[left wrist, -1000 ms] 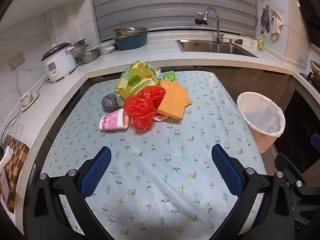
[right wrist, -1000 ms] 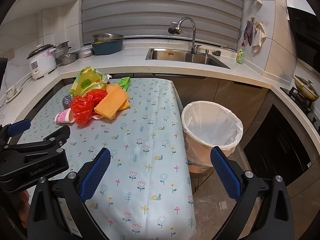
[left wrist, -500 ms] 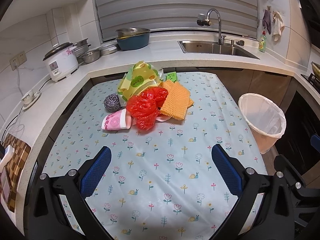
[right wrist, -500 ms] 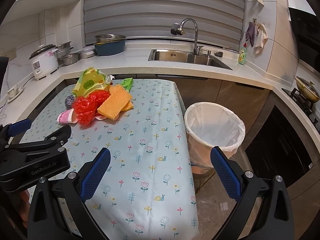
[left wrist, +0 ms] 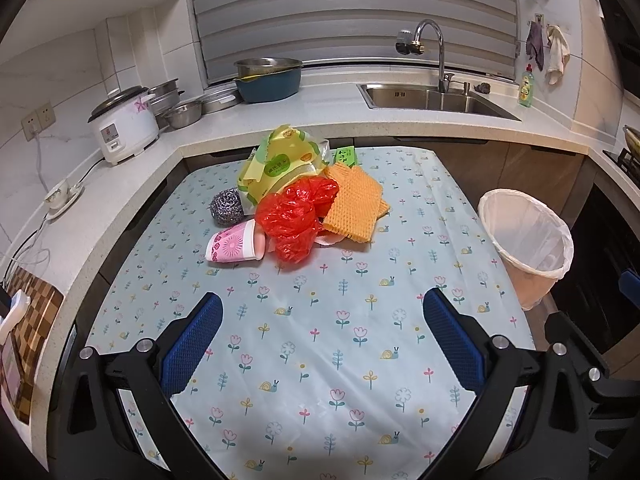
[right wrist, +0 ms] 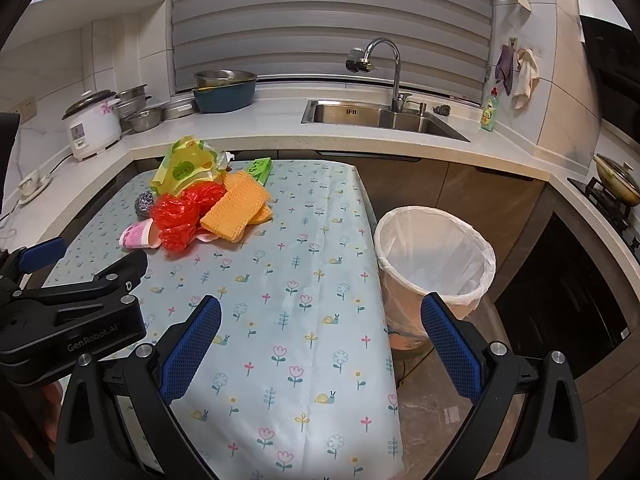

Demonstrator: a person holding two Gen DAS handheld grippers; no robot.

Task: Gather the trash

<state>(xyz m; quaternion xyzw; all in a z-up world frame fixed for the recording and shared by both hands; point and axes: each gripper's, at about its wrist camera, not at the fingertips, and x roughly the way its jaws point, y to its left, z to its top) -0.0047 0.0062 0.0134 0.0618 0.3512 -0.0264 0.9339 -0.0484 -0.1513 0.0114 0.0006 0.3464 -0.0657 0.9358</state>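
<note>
Your left claw (left wrist: 320, 332) and right claw (right wrist: 320, 332) both hovered spread wide, holding nothing. The trash sat in one heap at the far end of the surface (left wrist: 320, 380): one red plastic bag (left wrist: 296, 216), one pink paper cup (left wrist: 236, 245) on its side, one steel scourer (left wrist: 226, 207), one yellow snack bag (left wrist: 280, 168), orange cloths (left wrist: 354, 206) and one green packet (left wrist: 345, 157). One lined bin (right wrist: 434, 256) stood on the floor beside the flower-print surface, in a kitchen with a sink (right wrist: 376, 117) beyond.
</note>
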